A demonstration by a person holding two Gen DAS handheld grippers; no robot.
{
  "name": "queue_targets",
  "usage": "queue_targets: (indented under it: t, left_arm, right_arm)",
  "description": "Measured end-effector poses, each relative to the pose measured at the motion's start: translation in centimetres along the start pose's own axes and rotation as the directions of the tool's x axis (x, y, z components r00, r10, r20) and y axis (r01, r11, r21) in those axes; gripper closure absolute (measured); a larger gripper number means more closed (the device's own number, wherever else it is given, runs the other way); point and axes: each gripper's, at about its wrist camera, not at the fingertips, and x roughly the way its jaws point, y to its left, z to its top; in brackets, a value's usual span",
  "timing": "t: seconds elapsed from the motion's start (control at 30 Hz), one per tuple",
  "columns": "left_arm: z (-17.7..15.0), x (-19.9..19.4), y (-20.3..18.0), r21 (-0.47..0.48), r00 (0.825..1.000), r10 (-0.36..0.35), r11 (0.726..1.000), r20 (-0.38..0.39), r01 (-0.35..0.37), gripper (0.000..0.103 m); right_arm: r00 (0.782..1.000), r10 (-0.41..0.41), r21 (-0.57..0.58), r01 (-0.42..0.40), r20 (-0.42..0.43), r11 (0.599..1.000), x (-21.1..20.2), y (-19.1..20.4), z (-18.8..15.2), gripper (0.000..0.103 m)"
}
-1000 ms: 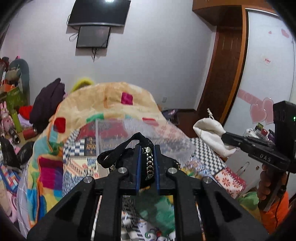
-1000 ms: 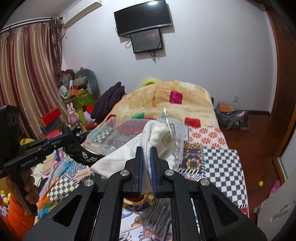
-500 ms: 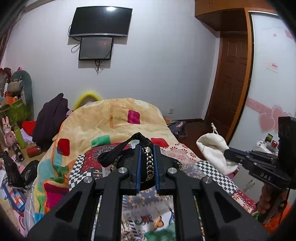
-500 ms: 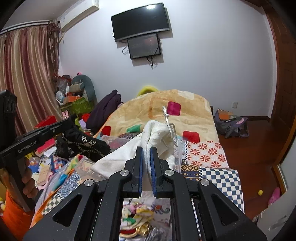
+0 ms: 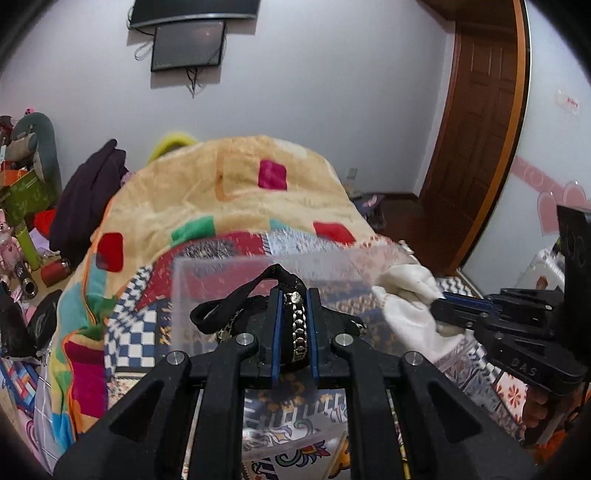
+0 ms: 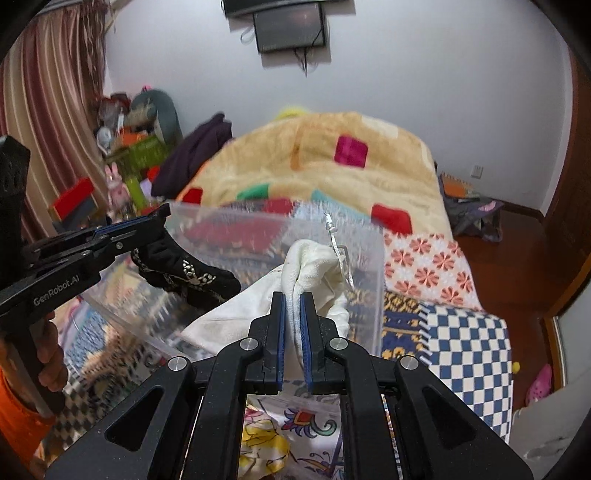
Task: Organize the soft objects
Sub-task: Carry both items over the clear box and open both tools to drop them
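My left gripper (image 5: 293,295) is shut on a black pouch (image 5: 255,314) with a silver chain trim and a black strap; the pouch also shows in the right wrist view (image 6: 188,275). My right gripper (image 6: 293,299) is shut on a white drawstring cloth bag (image 6: 314,269), also visible in the left wrist view (image 5: 410,306). Both soft items hang over a clear plastic storage bin (image 6: 266,229) on the bed, whose far rim (image 5: 295,258) shows in the left wrist view. The left gripper (image 6: 147,225) appears at the bin's left side.
The bin sits on a bed with a patchwork quilt (image 6: 465,339) and a beige blanket (image 5: 240,188) with coloured squares. Clutter, toys and boxes (image 6: 129,155) stand left of the bed. A wooden door (image 5: 476,122) is at the right, a TV (image 6: 291,29) on the far wall.
Both grippers have tilted down and come back over the clear bin, still holding their items. The bin is again right below the pouch and the white bag.
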Motion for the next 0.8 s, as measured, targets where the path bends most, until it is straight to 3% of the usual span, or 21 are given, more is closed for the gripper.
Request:
queue_targets:
  t: [0.27, 0.4, 0.5, 0.67, 0.73, 0.8]
  left_arm:
    - [-1.6, 1.4, -1.1, 0.049, 0.995, -0.020, 0.998, -0.100, 0.025, 0.087]
    - [-2.3, 1.7, -1.2, 0.040, 0.989, -0.034, 0.998, -0.146, 0.040, 0.084]
    - [-2.3, 1.0, -1.1, 0.029, 0.988, -0.042, 0.998, -0.151, 0.047, 0.075]
    - [-2.2, -1.9, -1.0, 0.031, 0.995, -0.035, 0.999, -0.092, 0.038, 0.050]
    - [-2.2, -3.5, -1.0, 0.029, 0.998, -0.033, 0.999, -0.061, 0.034, 0.045]
    - [-2.1, -4.8, -1.0, 0.029, 0.999, -0.027, 0.999, -0.042, 0.028, 0.038]
  right_arm:
    - [0.997, 0.002, -0.031, -0.005, -0.080, 1.000, 1.0, 0.7, -0.7, 0.094]
    - [0.997, 0.003, -0.029, -0.005, -0.072, 1.000, 0.3, 0.7, -0.7, 0.075]
    - [0.999, 0.001, -0.027, -0.003, -0.044, 1.000, -0.6, 0.8, -0.5, 0.063]
    - [1.000, -0.008, -0.030, 0.009, 0.026, 1.000, -3.2, 1.1, 0.0, 0.045]
    - [0.998, -0.013, -0.032, 0.015, 0.061, 0.999, -4.3, 1.3, 0.1, 0.034]
    - [0.995, -0.014, -0.037, 0.017, 0.094, 0.999, -5.6, 1.6, -0.1, 0.029]
